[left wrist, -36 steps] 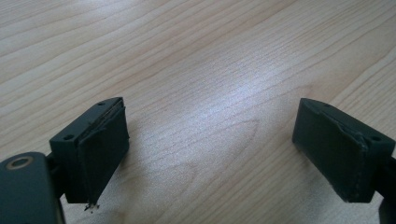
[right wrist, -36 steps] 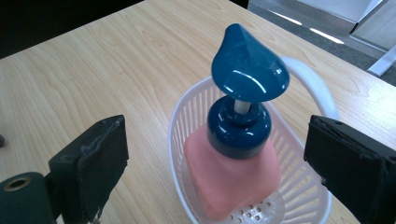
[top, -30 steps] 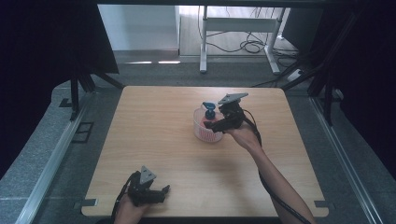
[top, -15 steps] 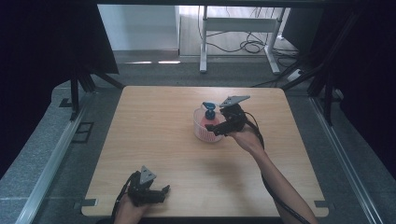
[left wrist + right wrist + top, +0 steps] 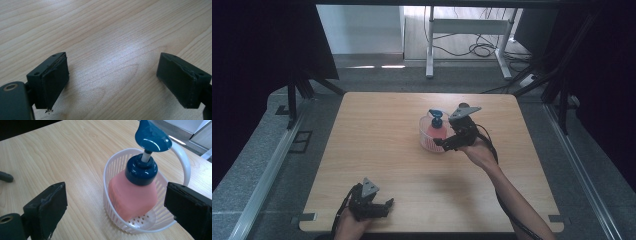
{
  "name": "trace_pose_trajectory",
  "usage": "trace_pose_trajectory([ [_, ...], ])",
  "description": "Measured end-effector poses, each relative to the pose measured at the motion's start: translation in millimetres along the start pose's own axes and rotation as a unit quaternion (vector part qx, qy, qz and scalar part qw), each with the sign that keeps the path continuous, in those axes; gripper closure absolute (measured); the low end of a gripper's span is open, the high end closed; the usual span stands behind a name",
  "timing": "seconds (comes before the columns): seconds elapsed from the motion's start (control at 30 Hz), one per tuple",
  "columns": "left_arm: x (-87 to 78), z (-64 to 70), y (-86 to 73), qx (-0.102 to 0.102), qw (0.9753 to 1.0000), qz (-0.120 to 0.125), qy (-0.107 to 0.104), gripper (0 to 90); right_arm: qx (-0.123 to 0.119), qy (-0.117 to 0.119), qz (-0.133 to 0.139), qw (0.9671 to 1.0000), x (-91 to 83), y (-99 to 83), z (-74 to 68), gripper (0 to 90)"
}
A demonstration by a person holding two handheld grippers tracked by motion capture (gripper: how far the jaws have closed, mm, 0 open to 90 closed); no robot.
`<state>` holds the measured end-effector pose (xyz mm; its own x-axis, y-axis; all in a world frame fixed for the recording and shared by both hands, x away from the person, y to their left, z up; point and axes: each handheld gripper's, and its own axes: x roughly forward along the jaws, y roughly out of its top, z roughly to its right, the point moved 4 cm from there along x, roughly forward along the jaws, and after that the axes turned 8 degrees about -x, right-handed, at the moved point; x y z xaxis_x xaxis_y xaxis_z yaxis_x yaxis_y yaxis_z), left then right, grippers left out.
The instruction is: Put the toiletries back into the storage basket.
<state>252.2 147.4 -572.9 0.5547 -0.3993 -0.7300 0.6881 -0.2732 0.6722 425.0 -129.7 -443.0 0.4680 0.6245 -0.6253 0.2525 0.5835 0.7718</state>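
the pink soap bottle (image 5: pixel 132 195) with its blue pump stands tilted inside the white basket (image 5: pixel 112 202) near mid-table, the right gripper (image 5: pixel 451 142) just beside it with jaws wide apart and empty, the left gripper (image 5: pixel 377 207) likewise spread over bare table (image 5: pixel 362 145) at the near edge

A pink soap bottle (image 5: pixel 132 197) with a dark blue pump cap (image 5: pixel 152 137) sits in a white slotted basket (image 5: pixel 111 202) on the pale wood-grain tabletop (image 5: pixel 377 135), between black fingers (image 5: pixel 48 205).
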Motion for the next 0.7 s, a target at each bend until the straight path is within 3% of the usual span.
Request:
trace_pose_trajectory([
  [0.7, 0.0, -0.1, 0.0, 0.000, 1.0000, 0.000, 0.000, 10.3, 0.002, 0.004, -0.006, 1.0000, -14.2, -23.3, -9.4, 3.1],
])
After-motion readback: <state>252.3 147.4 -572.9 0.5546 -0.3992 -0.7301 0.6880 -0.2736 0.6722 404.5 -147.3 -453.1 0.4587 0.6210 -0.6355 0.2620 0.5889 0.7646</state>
